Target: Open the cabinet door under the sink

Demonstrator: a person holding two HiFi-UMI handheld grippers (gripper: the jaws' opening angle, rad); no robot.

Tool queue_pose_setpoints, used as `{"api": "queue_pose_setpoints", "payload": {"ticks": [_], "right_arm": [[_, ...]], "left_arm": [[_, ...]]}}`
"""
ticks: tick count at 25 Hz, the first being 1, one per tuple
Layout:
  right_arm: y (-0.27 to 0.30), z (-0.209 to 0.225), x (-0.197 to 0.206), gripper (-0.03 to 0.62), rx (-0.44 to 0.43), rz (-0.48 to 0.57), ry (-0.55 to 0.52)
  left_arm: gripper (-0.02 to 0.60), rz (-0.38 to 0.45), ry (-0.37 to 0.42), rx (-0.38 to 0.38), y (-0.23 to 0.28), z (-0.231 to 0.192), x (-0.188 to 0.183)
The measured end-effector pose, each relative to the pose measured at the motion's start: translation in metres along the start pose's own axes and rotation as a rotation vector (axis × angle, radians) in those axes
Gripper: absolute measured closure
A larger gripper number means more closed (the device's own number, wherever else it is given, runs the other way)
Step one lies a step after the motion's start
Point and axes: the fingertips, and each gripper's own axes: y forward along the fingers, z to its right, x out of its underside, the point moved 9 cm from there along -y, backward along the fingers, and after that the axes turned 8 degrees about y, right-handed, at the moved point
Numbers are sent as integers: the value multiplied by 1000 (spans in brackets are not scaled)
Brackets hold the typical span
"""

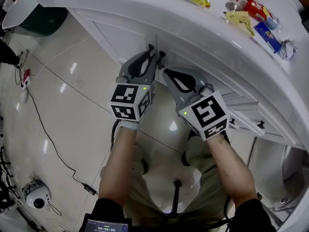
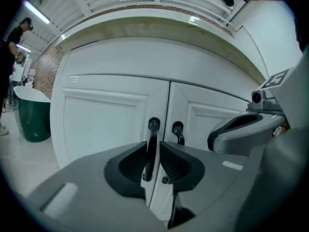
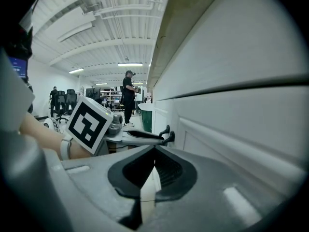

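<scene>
The left gripper (image 2: 153,151) has its jaws closed on the black handle (image 2: 152,134) of the left cabinet door (image 2: 101,124). The upright bar of the handle stands between the two ribbed pads and fills the narrow gap between them. This door belongs to the white cabinet below the sink counter. It meets the right cabinet door (image 2: 212,112) at an upright seam. Just right of that seam, the second black handle (image 2: 178,131) on the right door stands free. Both doors look shut against the cabinet front, though the left door's edge by the seam is hard to judge.

The right gripper (image 3: 154,151) has its jaws closed together, tip to tip, with nothing between them. It sits just right of the left gripper, near the cabinet front, which runs along its right side. In the head view both grippers point away from the person at the middle of the cabinet, side by side. Their marker cubes (image 1: 129,100) face the camera.

Above the doors the white table (image 1: 193,28) curves across the far side. On its right part lie yellow packets (image 1: 239,18), a red packet (image 1: 252,6) and a blue packet (image 1: 268,35). A dark green bin (image 1: 46,18) stands at the far left of the tiled floor (image 1: 63,95), and a black cable (image 1: 48,139) trails over the tiles on the left.
</scene>
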Motion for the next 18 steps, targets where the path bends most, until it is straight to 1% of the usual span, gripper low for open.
{"api": "queue_pose_setpoints", "payload": {"ticks": [4,5,11,18], "right_arm": [[-4,3,-1,602,-5,5,-2],[-5,3,-1,603,-7,5,-5],[-8,6,2,603,-12,-1,-15],[-10,6,-5,602,-5,13,-28]], "left_arm": [[496,3,8,-21,2,0,0],[505,3,9,-25,3,-1,0],[506,0,-5,-20,4,-1,0],[514,-25,41,-6,-2,-2,-1]]}}
